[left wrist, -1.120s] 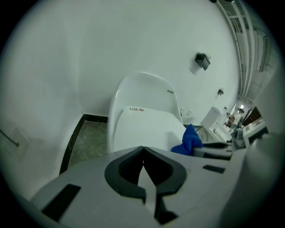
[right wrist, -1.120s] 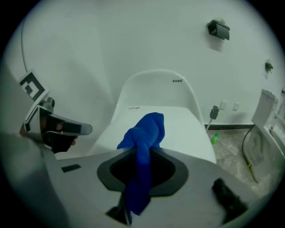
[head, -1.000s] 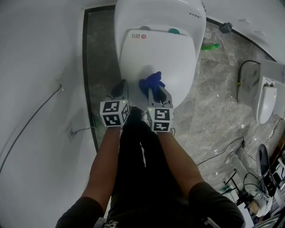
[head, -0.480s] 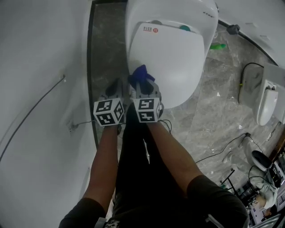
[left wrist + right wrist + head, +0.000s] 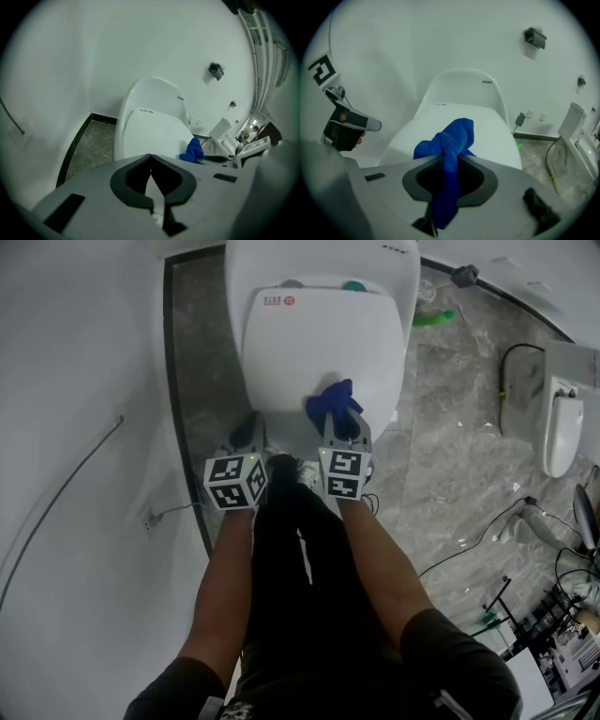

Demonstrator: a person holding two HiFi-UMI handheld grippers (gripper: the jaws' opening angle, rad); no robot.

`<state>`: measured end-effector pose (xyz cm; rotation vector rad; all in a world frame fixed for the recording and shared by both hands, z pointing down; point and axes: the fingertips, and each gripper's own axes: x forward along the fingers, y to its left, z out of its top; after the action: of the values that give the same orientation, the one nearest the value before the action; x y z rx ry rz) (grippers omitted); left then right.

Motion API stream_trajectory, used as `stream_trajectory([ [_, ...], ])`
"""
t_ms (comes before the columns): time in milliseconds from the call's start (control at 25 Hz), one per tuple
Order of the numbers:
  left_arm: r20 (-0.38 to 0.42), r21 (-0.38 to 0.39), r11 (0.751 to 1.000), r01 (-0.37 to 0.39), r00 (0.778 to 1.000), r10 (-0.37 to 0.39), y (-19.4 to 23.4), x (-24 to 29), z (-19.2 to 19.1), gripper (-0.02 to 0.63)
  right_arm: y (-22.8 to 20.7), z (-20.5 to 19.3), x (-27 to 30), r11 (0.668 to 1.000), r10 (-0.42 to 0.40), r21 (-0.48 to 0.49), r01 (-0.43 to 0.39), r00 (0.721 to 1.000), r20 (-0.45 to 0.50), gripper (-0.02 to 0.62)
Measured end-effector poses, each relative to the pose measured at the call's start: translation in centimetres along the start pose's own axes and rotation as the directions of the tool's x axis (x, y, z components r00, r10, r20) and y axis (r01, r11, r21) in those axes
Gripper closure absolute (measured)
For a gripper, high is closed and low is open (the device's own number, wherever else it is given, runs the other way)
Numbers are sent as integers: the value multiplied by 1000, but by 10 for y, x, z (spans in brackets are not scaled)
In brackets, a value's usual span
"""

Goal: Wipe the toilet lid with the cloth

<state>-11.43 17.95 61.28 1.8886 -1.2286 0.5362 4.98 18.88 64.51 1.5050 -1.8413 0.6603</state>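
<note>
One cloth [image 5: 332, 403], clamped in my right hand-held gripper [image 5: 343, 427], sits over the lid [image 5: 314, 343] at its near-right edge; lid runs ahead-left. Left hand-held gripper [image 5: 249, 430] closed, empty, off the lid.

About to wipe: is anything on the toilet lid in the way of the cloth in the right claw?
Nothing visible does. The right claw holds the blue cloth at the near edge of the white lid, bare ahead of it. The left claw sits off its left side.
</note>
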Motion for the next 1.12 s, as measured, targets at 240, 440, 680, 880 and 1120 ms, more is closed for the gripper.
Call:
stream_trajectory([
  [240, -26, 16, 999, 29, 999, -28, -21, 10, -12, 594, -77, -25, -14, 989, -148, 6, 148, 988, 41, 517],
  [440, -66, 19, 1000, 21, 998, -20, -23, 8, -33, 595, -129, -50, -16, 966, -246, 80, 246, 969, -10, 518],
  [680, -71, 27, 999, 18, 997, -16, -27, 3, -40, 594, -167, -66, -18, 953, -288, 80, 293, 955, -76, 517],
  [880, -58, 24, 1000, 8, 998, -7, -25, 0, -43, 594, -120, -37, -37, 981, -186, 64, 184, 982, 23, 517],
  [1120, -49, 15, 1000, -17, 999, 18, -12, -14, -50, 595, 14, -21, -45, 997, 71, -3, -71, 996, 50, 517],
])
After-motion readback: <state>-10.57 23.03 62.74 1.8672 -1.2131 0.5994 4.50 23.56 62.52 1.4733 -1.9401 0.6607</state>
